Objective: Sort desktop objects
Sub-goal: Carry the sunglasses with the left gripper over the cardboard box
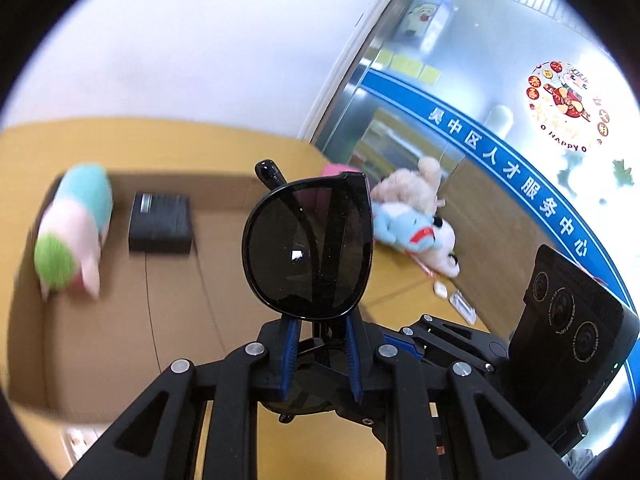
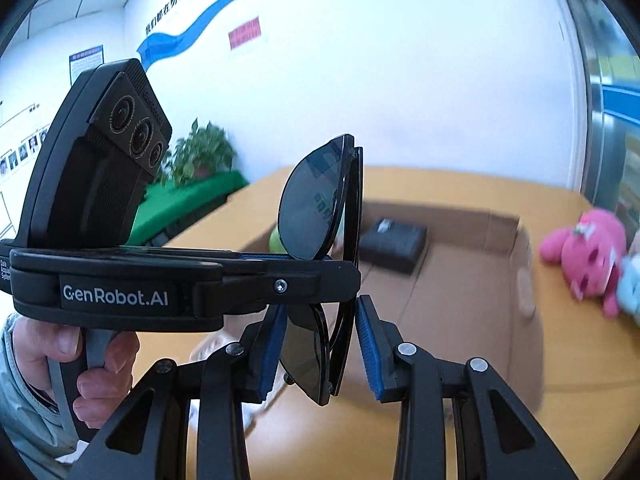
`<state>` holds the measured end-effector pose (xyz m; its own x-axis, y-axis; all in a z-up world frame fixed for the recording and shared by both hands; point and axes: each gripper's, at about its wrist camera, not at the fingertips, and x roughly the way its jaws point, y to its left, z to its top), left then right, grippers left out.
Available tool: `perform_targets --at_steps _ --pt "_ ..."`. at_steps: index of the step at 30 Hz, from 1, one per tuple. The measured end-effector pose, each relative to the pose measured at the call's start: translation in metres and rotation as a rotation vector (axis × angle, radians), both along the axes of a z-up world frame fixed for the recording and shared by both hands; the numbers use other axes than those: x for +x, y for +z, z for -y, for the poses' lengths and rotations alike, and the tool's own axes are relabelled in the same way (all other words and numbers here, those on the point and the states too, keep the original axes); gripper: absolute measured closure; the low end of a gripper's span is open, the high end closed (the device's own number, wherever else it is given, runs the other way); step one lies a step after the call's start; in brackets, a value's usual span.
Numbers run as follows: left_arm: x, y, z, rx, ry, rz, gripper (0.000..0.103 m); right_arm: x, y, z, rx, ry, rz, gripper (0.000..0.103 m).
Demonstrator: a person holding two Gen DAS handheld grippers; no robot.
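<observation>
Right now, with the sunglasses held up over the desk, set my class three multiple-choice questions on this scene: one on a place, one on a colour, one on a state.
1. Where is the small black box?
A. On a green table
B. Inside the cardboard box
C. Between gripper fingers

2. What colour is the plush toy lying just right of the cardboard box in the right wrist view?
A. Yellow
B. Black
C. Pink

3. What is the state of the left gripper?
A. Shut on the sunglasses
B. Open and empty
C. Shut on a plush

Answers:
1. B, as it rests on the carton's floor.
2. C, as its body is bright pink.
3. A, as both blue pads press the folded frame.
</observation>
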<state>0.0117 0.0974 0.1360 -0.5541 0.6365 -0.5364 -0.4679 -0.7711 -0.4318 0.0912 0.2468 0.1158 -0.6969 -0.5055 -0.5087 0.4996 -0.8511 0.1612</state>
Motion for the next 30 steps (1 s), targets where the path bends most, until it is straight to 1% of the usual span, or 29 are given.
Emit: perform_targets --at_steps 3,4,6,9,11,13,16,17,20,21,23,27,30 --pt "-0.030 0.018 -0.006 -0.021 -0.017 -0.041 0.083 -0.026 0.017 -0.005 -0.003 -0.011 -0.018 0.069" --pt "-0.041 0.023 -0.008 -0.016 -0.026 -0.045 0.083 -0.038 0.024 -0.008 -0.009 -0.016 -0.020 0.069" --pt "-0.060 0.030 -0.010 0.005 -0.041 -0.038 0.083 -0.057 0.034 -0.017 -0.019 -0.023 -0.020 0.069" --pt "-0.094 0.039 -0.019 0.001 -0.052 -0.033 0.083 -0.090 0.045 -0.027 -0.022 -0.028 -0.019 0.069" --pt "-0.115 0.040 -0.026 0.003 -0.053 -0.019 0.083 -0.113 0.050 -0.033 -0.019 -0.033 0.002 0.069" --pt "-0.138 0.034 -0.030 0.017 -0.052 0.016 0.084 -0.138 0.049 -0.039 -0.015 -0.034 0.035 0.069" --pt "-0.175 0.014 -0.036 0.033 -0.049 0.086 0.084 -0.180 0.038 -0.051 -0.030 -0.030 0.112 0.069" --pt "-0.185 0.006 -0.039 0.032 -0.049 0.109 0.084 -0.195 0.030 -0.054 -0.023 -0.030 0.147 0.069" --pt "-0.218 -0.026 -0.045 0.048 -0.043 0.202 0.084 -0.229 0.007 -0.060 0.002 -0.039 0.232 0.069" --pt "-0.227 -0.038 -0.047 0.055 -0.060 0.241 0.084 -0.241 -0.002 -0.062 0.014 -0.044 0.264 0.069" --pt "-0.246 -0.064 -0.052 0.071 -0.057 0.315 0.084 -0.259 -0.021 -0.065 0.033 -0.056 0.322 0.069" --pt "-0.272 -0.106 -0.064 0.055 -0.059 0.425 0.084 -0.285 -0.063 -0.075 0.037 -0.079 0.442 0.069" --pt "-0.282 -0.132 -0.073 0.024 -0.060 0.484 0.084 -0.301 -0.093 -0.077 0.053 -0.102 0.524 0.069"
